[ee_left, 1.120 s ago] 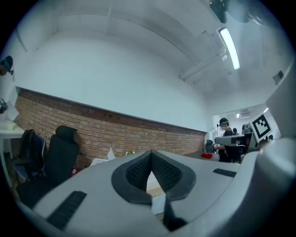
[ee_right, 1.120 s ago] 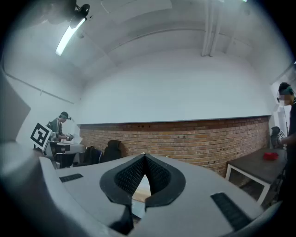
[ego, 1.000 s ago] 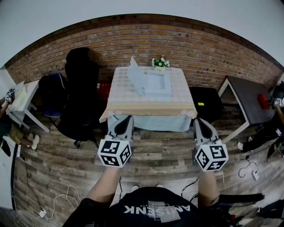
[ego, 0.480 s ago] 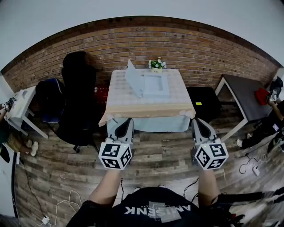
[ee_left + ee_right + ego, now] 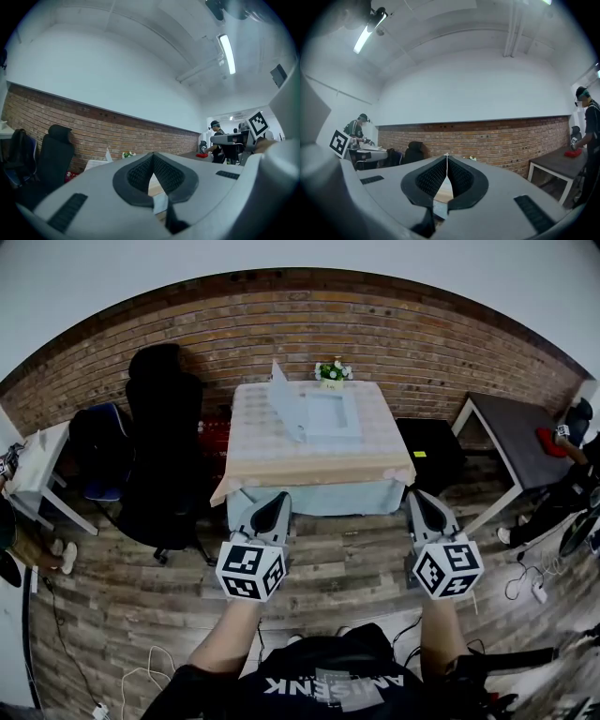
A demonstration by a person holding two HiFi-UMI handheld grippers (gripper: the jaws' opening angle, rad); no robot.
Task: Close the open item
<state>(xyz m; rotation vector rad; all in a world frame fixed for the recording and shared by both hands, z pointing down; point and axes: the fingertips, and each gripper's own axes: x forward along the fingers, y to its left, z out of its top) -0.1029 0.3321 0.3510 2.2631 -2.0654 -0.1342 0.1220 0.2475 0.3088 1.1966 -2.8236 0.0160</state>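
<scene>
View from above the person, facing the far red brick wall (image 5: 422, 343). At centre stands a square table draped in a pale checked cloth (image 5: 281, 460). On its far half lies the task's object, a pale grey hinged item resembling a laptop (image 5: 323, 416). It is open, with the lid raised and leaning at the left edge of the flat base. Just beyond it, at the far edge of the table, sits a small pot of white flowers with green leaves (image 5: 332, 372).

The left gripper (image 5: 279, 497) and the right gripper (image 5: 416, 495) are held side by side on the near side of the table, above the grey wooden plank floor (image 5: 347, 568), well short of the open item. Each points toward the table and carries a cube with square markers at its near end. In the left gripper view the dark ribbed pads (image 5: 140, 172) meet at the tips, with nothing between them. In the right gripper view the pads (image 5: 432, 178) are likewise pressed together and empty.

To the left of the table stands a black high-backed office chair (image 5: 169, 427). To the right is a low black cabinet (image 5: 431, 456), and farther right a dark-topped table with pale legs (image 5: 520, 442).
</scene>
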